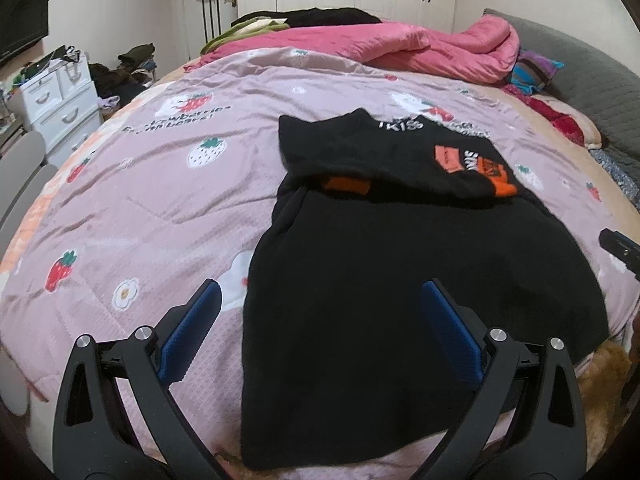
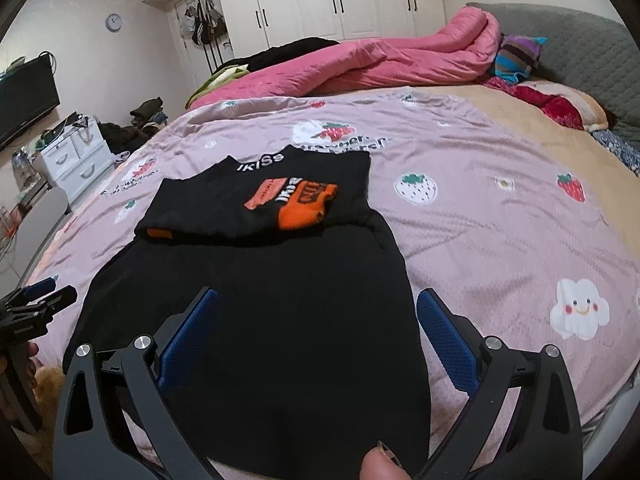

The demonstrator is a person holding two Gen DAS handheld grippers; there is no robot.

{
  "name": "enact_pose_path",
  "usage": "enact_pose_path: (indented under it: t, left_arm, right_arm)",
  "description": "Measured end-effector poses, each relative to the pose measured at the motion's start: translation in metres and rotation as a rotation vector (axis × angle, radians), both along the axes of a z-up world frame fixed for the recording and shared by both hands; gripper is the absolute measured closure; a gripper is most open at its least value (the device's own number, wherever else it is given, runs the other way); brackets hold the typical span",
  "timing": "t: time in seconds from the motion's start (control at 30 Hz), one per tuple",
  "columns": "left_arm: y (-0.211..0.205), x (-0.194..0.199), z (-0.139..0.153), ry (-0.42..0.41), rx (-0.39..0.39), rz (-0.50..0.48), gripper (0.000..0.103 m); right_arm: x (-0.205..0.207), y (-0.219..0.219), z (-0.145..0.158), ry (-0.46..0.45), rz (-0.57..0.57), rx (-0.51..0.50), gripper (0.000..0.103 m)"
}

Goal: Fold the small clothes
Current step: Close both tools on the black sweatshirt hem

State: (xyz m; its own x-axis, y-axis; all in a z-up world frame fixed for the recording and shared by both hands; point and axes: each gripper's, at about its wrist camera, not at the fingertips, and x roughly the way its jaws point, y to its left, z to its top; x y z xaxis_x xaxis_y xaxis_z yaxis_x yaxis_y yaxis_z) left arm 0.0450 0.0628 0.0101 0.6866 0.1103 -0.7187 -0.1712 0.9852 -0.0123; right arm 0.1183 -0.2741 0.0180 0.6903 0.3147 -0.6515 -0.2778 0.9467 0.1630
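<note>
A black top [image 1: 400, 280] [image 2: 280, 300] with orange and white print lies flat on the pink strawberry bedspread [image 1: 140, 200] [image 2: 500, 220]. Its far part is folded back toward me, showing the print [image 1: 472, 160] [image 2: 296, 200]. My left gripper [image 1: 320, 300] hovers open over the garment's near left edge, nothing between its blue pads. My right gripper [image 2: 318, 304] is open above the garment's near right portion, also holding nothing. The left gripper [image 2: 36, 300] shows at the left edge of the right wrist view; the right gripper's tip [image 1: 620, 248] shows at the right edge of the left wrist view.
A rumpled pink quilt [image 1: 400, 44] [image 2: 360, 64] and a striped pillow [image 2: 516, 56] lie at the far side of the bed, by a grey headboard [image 2: 580, 40]. White drawers [image 1: 64, 100] and clothes piles stand left of the bed. A fingertip [image 2: 380, 464] shows at the bottom.
</note>
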Motion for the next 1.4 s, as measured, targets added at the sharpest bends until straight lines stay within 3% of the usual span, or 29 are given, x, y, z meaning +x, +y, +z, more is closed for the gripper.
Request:
enact_pose_path:
  t: [0.67, 0.97, 1.13, 1.2, 1.27, 1.33, 1.4]
  left_arm:
    - [0.015, -0.019, -0.026, 0.1, 0.001, 0.018, 0.009]
    - [0.031, -0.029, -0.037, 0.139, -0.087, 0.012, 0.009]
    - [0.039, -0.032, -0.04, 0.158, -0.154, -0.056, 0.01]
    - [0.04, -0.032, -0.04, 0.166, -0.154, -0.077, 0.016]
    - [0.041, -0.033, -0.041, 0.176, -0.169, -0.095, 0.028]
    - [0.041, -0.035, -0.043, 0.193, -0.173, -0.11, 0.038]
    - [0.041, -0.039, -0.045, 0.205, -0.182, -0.125, 0.047]
  right_arm:
    - [-0.02, -0.023, -0.022, 0.067, -0.004, -0.053, 0.005]
    - [-0.033, -0.041, -0.039, 0.128, -0.009, -0.051, 0.005]
    - [-0.038, -0.047, -0.048, 0.161, 0.015, -0.061, 0.005]
    - [-0.04, -0.047, -0.049, 0.165, 0.034, -0.055, 0.006]
    - [-0.041, -0.047, -0.05, 0.17, 0.044, -0.051, 0.006]
    - [-0.04, -0.047, -0.051, 0.179, 0.058, -0.037, 0.027]
    - [-0.037, -0.047, -0.055, 0.196, 0.064, -0.029, 0.033]
